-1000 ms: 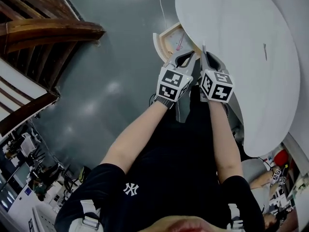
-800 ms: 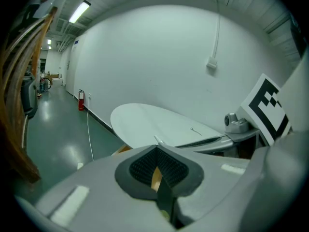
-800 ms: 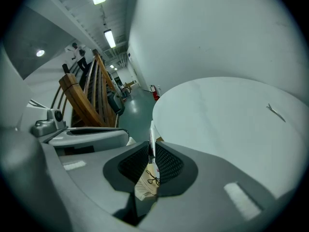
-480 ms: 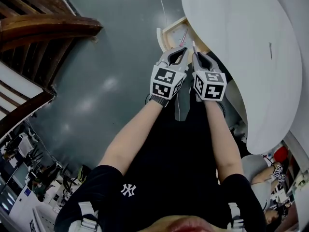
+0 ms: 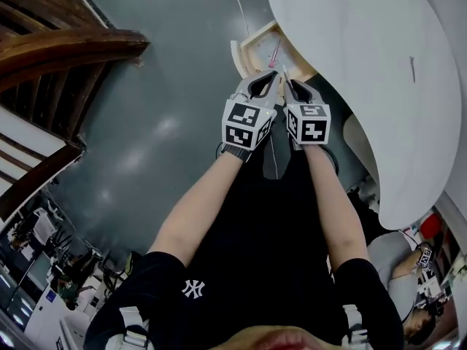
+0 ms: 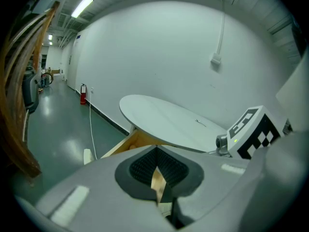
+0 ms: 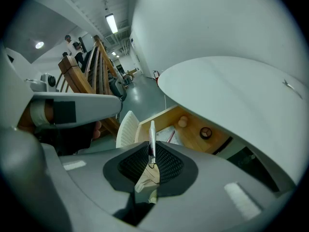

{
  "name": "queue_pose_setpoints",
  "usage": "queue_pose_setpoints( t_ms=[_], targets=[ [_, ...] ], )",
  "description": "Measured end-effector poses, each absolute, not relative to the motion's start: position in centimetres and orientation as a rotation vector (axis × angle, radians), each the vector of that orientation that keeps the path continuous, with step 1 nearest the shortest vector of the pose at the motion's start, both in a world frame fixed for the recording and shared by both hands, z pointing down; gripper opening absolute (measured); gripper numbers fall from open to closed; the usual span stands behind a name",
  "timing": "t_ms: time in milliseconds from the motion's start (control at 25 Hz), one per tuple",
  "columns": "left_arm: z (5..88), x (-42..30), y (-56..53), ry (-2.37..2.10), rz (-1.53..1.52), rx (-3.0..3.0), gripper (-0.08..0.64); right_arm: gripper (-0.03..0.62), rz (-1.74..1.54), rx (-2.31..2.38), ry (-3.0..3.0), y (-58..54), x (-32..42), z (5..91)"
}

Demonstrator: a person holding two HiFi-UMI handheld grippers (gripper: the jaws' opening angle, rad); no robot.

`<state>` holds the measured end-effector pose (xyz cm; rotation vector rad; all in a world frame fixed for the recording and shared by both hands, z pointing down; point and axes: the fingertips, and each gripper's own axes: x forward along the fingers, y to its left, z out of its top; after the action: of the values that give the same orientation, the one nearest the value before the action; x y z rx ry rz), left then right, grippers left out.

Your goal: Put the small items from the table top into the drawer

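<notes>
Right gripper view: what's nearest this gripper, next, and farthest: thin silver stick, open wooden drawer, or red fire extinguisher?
1. Thin silver stick, pinched in its jaws.
2. Open wooden drawer, just ahead, mid-view.
3. Red fire extinguisher, far off by the wall.

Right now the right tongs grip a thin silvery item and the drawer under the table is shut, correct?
No: the drawer is open, not shut; the right gripper view shows its inside. The right tongs do grip a thin silvery item.

Glossy grey floor, white wall
</notes>
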<state>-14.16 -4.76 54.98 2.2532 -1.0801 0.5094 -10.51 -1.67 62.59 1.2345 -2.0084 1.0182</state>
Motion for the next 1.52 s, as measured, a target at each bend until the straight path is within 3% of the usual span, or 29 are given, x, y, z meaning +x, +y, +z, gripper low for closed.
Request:
queue_pose_setpoints(
  t_ms=[960,1520],
  targets=[
    [59.3,-14.6,-7.9,-1.076,0.546,2.262,0.008,0.092,1.105,1.067,-1.934,-2.8,-11.8,72.7],
    [53.8,-12.0,-7.4,-1.032,0.540,2.291,0.008,0.026,1.021,1.138,-2.042,-2.9,-9.8,63.1]
  ],
)
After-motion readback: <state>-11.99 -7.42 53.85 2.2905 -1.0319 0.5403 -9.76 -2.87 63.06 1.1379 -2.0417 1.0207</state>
